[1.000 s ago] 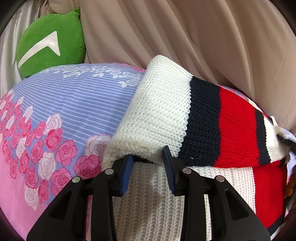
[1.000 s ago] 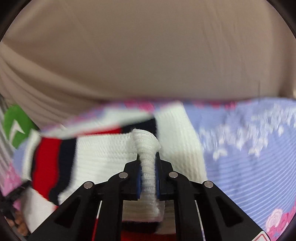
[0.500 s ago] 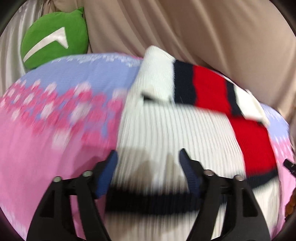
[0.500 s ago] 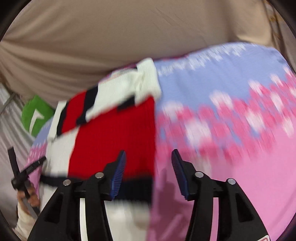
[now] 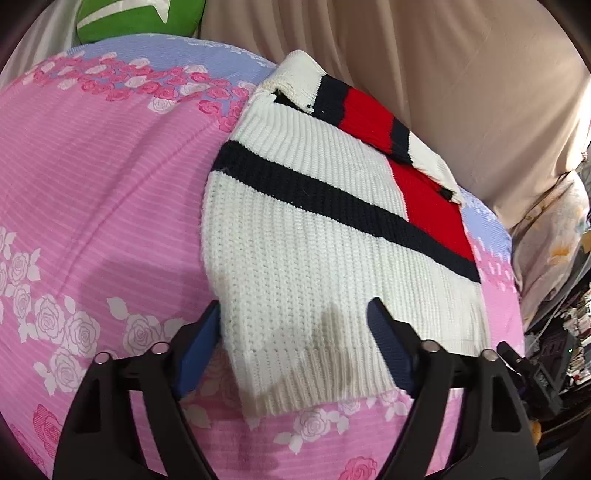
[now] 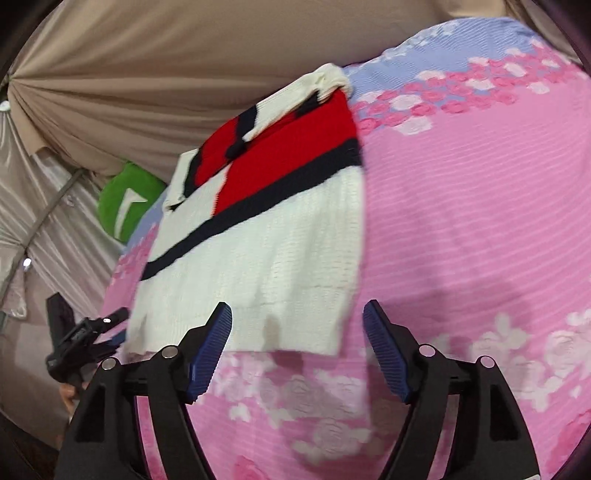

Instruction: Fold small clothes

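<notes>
Now both grippers, left [image 5: 295, 328] & right [image 6: 297, 328], gape wide, having released the sweater [image 5: 314, 236]; no legible labels, apparently.

A home bedroom: rose-print bedsheet [image 5: 110, 184], green cushion [image 5: 136, 18], beige drapes [image 5: 443, 74].
</notes>
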A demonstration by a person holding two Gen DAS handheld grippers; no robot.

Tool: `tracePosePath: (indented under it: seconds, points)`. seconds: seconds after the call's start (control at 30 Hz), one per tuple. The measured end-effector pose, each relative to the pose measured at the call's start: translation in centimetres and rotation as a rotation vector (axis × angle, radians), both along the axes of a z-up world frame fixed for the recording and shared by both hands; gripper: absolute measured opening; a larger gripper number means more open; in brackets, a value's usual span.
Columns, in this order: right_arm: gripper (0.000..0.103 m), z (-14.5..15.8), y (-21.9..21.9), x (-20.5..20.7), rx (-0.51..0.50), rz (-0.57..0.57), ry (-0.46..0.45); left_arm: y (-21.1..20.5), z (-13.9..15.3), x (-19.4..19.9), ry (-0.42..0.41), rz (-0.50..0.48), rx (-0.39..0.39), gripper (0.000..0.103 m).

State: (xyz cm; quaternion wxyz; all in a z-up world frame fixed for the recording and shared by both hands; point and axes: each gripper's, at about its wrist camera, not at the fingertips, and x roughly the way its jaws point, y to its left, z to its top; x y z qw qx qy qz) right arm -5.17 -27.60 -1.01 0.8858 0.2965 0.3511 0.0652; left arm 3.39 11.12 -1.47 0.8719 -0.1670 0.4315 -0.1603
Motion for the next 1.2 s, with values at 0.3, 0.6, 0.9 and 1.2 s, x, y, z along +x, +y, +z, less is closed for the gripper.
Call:
tracePosePath:
  seconds: [0.3,0.6,0.9,1.2]
  points:
    - [0.012,1.1,1.3,0.6,-0.039,-0.050,-0.052,0.1,1.7,-0.8,-0.051,0.025,-0.005,0.005]
    - [0.007,6.0,1.9,-9.8,-0.140,-0.064,-0.209,2.1,8.1,-11.2,-0.271,-0.067,0.009,0.004]
    - [0.006,12.8,2.6,-22.2,-0.123,0.008,-0.452,5.4,14.2,-22.8,-0.477,-0.143,-0.034,0.004]
    - [0.005,20.3,0.6,-14.6,-0.172,0.000,-0.647,3.1,19.7,-13.0,-0.539,-0.067,0.021,0.004]
